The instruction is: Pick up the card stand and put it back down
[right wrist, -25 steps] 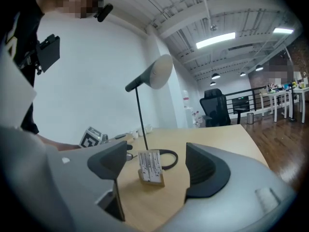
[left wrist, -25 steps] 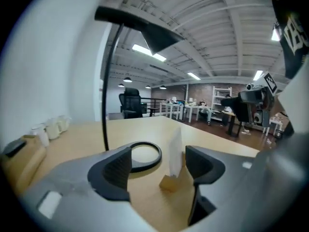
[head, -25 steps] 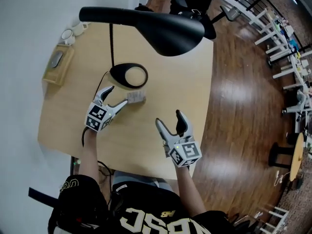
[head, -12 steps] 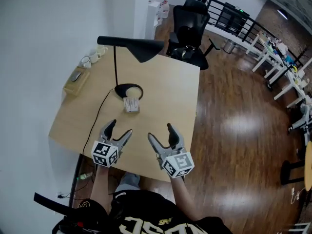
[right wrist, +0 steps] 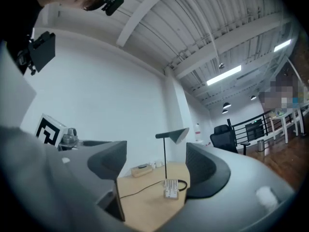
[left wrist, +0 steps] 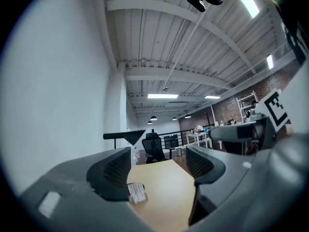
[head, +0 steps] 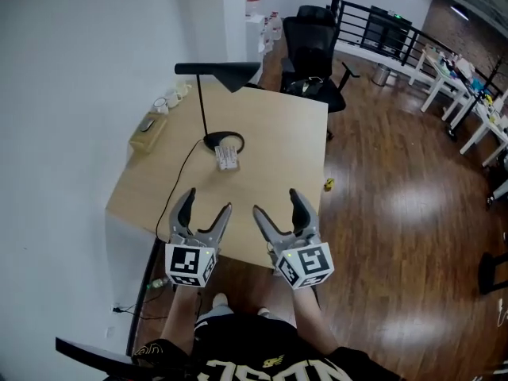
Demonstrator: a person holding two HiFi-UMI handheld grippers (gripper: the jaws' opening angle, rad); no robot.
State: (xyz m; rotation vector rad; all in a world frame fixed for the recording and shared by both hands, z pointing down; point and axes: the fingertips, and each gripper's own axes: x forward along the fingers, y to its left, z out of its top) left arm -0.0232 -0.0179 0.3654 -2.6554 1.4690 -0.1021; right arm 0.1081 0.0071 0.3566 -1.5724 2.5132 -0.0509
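The card stand, small and pale with printed cards, stands on the light wooden table beside the black lamp's base. It also shows in the left gripper view and the right gripper view, far off beyond the jaws. My left gripper hovers over the table's near edge, open and empty. My right gripper hangs beside it, also open and empty. Both are well short of the stand.
A black desk lamp rises over the table with its cable trailing to the near left. A wooden tray and white cups sit at the left edge. A black office chair stands beyond the table. Wooden floor lies to the right.
The view has pulled back and up from the table. Both grippers have drawn away from the card stand toward the near edge; the left one had been right at the stand.
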